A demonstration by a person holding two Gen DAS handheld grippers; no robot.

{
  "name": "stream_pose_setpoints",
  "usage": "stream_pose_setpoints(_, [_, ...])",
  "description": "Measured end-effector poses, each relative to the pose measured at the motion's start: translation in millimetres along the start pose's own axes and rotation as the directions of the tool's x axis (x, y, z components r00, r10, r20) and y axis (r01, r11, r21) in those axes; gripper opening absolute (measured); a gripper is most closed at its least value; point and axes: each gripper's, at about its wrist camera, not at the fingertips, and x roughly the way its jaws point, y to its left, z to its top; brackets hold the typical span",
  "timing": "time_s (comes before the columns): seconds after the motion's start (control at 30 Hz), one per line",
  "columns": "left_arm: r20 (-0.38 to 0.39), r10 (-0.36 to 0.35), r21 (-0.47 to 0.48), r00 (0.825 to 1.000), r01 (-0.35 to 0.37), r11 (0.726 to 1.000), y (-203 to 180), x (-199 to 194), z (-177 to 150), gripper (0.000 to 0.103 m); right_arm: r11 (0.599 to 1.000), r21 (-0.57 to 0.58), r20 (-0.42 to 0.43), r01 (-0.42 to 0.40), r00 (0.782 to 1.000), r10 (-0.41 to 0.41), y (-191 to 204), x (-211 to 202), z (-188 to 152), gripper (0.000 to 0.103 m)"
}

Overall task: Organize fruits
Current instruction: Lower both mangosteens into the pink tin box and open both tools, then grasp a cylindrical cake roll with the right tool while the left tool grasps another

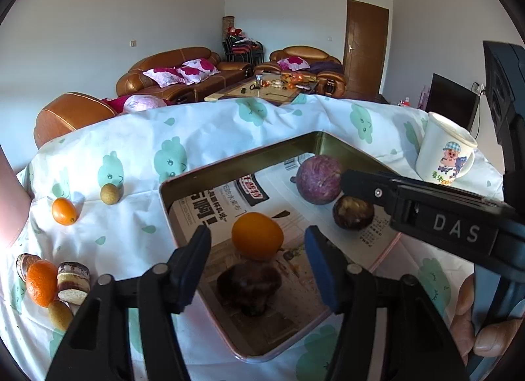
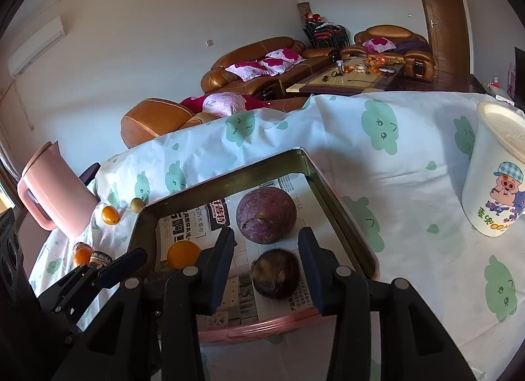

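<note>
A metal tray [image 1: 236, 158] [image 2: 229, 181] lined with newspaper lies on the cloud-print cloth. An orange [image 1: 257, 240] [image 2: 183, 258] rests in it between the fingers of my left gripper [image 1: 257, 233], which is open with a gap on both sides. A dark patch lies on the paper just below the orange. A dark brown round fruit [image 2: 277, 272] [image 1: 352, 212] lies on the paper between the fingers of my right gripper [image 2: 267, 240], with a gap on its left side, so the gripper is open. A large purple fruit [image 2: 265, 215] [image 1: 320, 179] sits just beyond it.
Left of the tray on the cloth lie a small orange fruit [image 1: 64, 211], a greenish-brown one [image 1: 110, 194], another orange [image 1: 41, 282] and small cakes [image 1: 73, 282]. A cartoon mug [image 2: 495, 171] stands right. A pink pitcher [image 2: 52, 190] stands far left. A hand [image 1: 475, 325] holds the right gripper.
</note>
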Motion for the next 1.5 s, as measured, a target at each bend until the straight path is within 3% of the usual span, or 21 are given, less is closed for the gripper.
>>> stream_pose_setpoints(0.17, [0.070, 0.057, 0.036, 0.996, -0.060, 0.998, -6, -13, -1, 0.103, 1.000, -0.007, 0.088, -0.005, 0.996, 0.006, 5, -17, 0, 0.055])
stream_pose_setpoints(0.27, [0.121, 0.075, 0.052, 0.990, -0.081, 0.995, -7, -20, -1, 0.103, 0.999, -0.025, 0.178, 0.033, 0.984, -0.028, 8, -32, 1, 0.077])
stream_pose_setpoints(0.3, [0.128, 0.084, 0.052, 0.988, -0.091, 0.995, -6, -21, 0, 0.103, 0.998, -0.031, 0.207, 0.047, 0.978, -0.039, 9, -37, 2, 0.080])
stream_pose_setpoints(0.47, [0.127, 0.123, 0.032, 0.984, -0.128, 0.991, 3, -22, 2, 0.103, 0.988, -0.065, 0.283, 0.137, 0.952, -0.113, 16, -41, 1, 0.080])
stream_pose_setpoints(0.73, [0.129, 0.185, 0.022, 0.974, -0.189, 0.982, 25, -24, -1, 0.103, 0.977, -0.087, 0.266, 0.193, 0.950, -0.164, 21, -27, -8, 0.080])
stream_pose_setpoints(0.9, [0.112, 0.192, -0.022, 0.975, -0.191, 0.981, 49, -27, -5, 0.103, 0.970, -0.095, 0.311, 0.225, 0.932, -0.186, 27, -34, -14, 0.080])
stream_pose_setpoints(1.17, [0.068, 0.215, -0.128, 0.974, -0.206, 0.970, 107, -33, -14, 0.103, 0.980, -0.089, 0.282, 0.177, 0.948, -0.145, 49, -33, -23, 0.080])
stream_pose_setpoints(1.5, [0.041, 0.321, -0.206, 0.946, -0.306, 0.929, 177, -47, -22, 0.103, 0.959, -0.253, 0.234, 0.127, 0.970, -0.067, 126, -20, -45, 0.080])
